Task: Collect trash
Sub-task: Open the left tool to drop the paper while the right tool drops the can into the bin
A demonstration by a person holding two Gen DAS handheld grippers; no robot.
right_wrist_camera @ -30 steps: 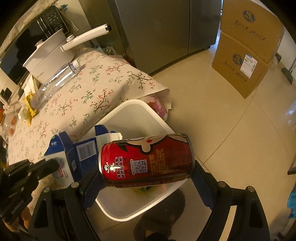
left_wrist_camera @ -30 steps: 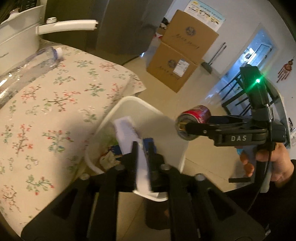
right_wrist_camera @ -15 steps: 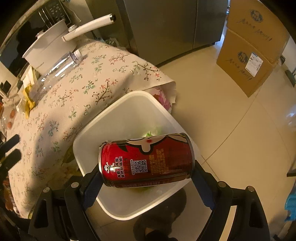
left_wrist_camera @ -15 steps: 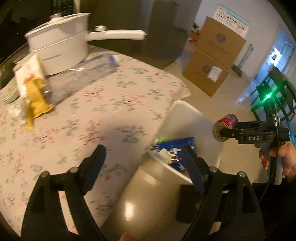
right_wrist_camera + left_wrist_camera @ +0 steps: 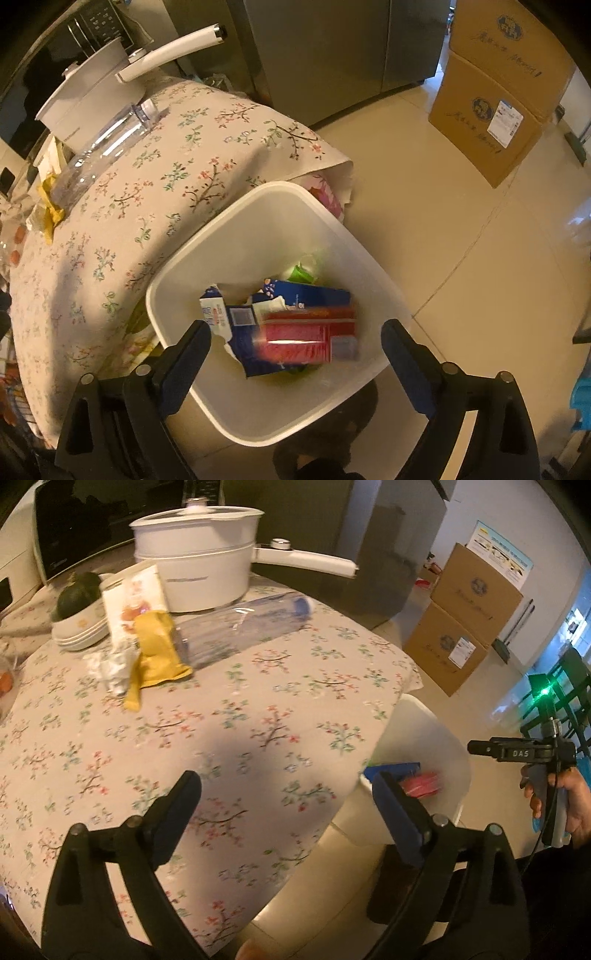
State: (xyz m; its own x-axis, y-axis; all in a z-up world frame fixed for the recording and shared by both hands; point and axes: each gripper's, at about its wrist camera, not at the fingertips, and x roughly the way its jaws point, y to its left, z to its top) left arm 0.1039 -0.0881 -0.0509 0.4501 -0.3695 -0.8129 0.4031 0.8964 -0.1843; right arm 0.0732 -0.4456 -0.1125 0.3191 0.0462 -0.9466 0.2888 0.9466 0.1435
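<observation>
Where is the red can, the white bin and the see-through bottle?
red can [image 5: 306,341]: right wrist view, middle of its blurred side.
white bin [image 5: 280,192]: right wrist view, far rim.
see-through bottle [image 5: 240,626]: left wrist view, middle of its clear body.

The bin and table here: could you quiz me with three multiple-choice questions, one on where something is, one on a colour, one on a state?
1. Where is the red can?
A. In the right gripper
B. In the bin
C. On the table

2. What colour is the pot?
A. White
B. Black
C. Green

3. How does the bottle on the table sit?
A. Upright
B. Upside down
C. On its side

Answers:
1 B: the can shows blurred inside the white bin, above the blue carton, and nothing sits between the open fingers of the right gripper.
2 A: body, lid and handle are all white.
3 C: it lies flat on the floral cloth beside the pot.
</observation>
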